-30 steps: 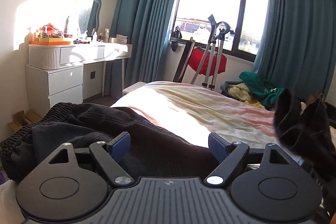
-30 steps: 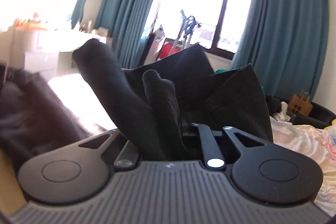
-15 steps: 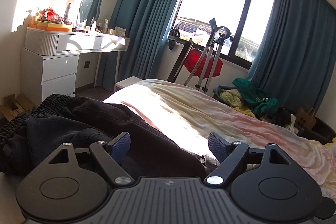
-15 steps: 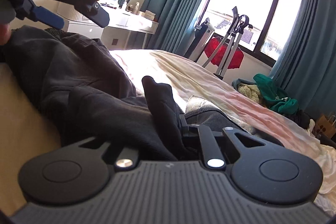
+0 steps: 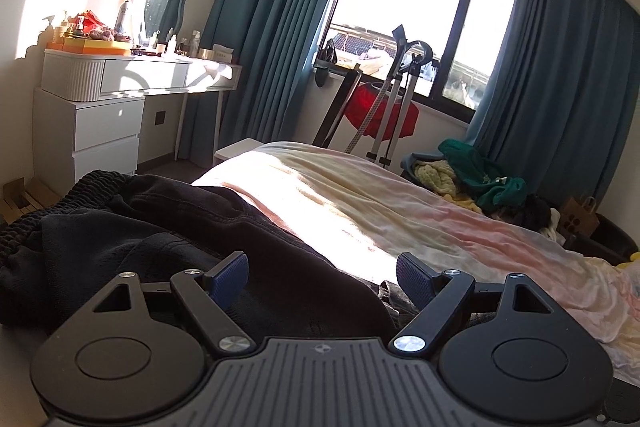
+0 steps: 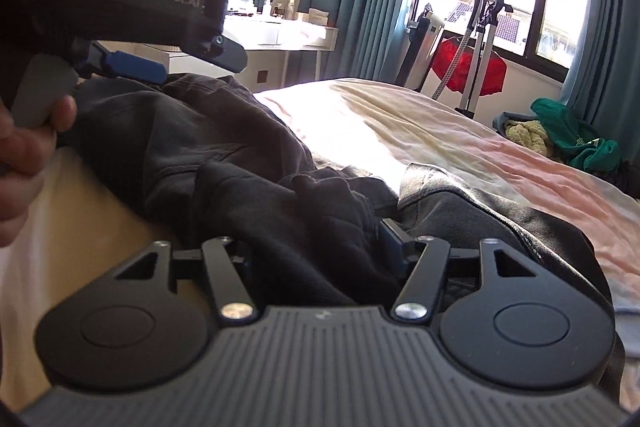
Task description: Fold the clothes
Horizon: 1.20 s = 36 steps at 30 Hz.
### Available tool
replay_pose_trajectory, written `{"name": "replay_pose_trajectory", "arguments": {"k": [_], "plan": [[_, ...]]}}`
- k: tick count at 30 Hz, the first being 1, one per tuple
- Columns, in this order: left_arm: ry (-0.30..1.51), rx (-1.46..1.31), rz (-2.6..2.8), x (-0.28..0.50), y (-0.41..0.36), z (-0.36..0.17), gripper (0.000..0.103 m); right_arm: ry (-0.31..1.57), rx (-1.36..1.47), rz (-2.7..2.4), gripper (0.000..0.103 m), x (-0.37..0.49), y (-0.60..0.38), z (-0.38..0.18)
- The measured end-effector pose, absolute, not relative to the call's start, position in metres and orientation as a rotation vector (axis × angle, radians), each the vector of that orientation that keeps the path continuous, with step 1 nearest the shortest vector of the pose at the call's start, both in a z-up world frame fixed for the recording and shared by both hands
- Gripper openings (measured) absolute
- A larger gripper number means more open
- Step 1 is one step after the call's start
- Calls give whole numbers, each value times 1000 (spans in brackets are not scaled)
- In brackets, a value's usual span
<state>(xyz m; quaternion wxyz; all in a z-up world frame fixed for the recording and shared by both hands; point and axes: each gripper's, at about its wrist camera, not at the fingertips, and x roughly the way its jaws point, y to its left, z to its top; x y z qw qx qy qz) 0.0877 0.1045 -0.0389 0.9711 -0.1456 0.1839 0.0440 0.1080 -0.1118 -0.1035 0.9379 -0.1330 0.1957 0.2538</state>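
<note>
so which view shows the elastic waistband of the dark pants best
The left wrist view: the ribbed waistband lies in plain sight at the left end of the dark pants. The right wrist view shows only crumpled pant fabric; the left claw and hand cover that end.

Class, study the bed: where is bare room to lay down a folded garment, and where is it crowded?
Free: the sunlit sheet between the black trousers and the clothes pile at the far side. Crowded: the near end, under the trousers and both claws.

Both wrist views low over bed (image 5: 360, 211), windowward
</note>
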Motion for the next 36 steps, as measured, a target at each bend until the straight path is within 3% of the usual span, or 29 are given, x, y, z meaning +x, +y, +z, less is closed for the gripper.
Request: {"name": "replay_pose_trajectory", "arguments": {"k": [12, 16, 29, 31, 36], "plan": [[367, -302, 78, 78, 101, -39, 83, 379, 97, 584, 62, 95, -173, -54], [380, -306, 77, 81, 100, -42, 83, 446, 48, 548, 45, 116, -164, -70], [404, -285, 13, 85, 94, -50, 83, 516, -111, 508, 43, 127, -141, -98], [405, -280, 2, 85, 93, -52, 83, 522, -107, 506, 15, 126, -142, -95], [429, -309, -5, 89, 92, -57, 83, 475, -97, 512, 8, 115, -151, -82]]}}
